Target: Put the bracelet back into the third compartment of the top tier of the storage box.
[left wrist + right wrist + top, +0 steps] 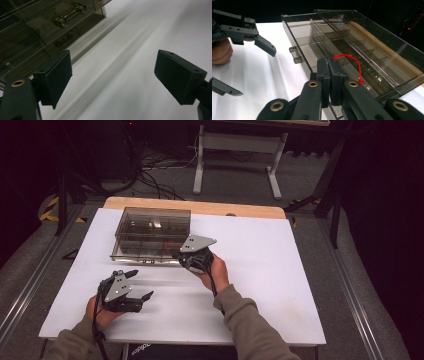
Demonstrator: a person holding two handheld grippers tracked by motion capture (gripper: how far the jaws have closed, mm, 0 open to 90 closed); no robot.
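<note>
One smoky drawer box [152,232] with two drawer handles [70,15], one red string [354,62], two grippers [131,287], and one white table [280,285].

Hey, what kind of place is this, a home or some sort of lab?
Most likely a lab or recording workspace: a white table holding one smoked plastic drawer organizer, loose cables on the floor, and a bare equipment stand behind in dark surroundings.

A white table top [280,285] edged with a wooden strip [200,206] at twelve o'clock is set on a grey floor [310,180], where black cables [150,170] are strewn at eleven o'clock beside a white stand [237,150], and darkness is kept all around.
</note>
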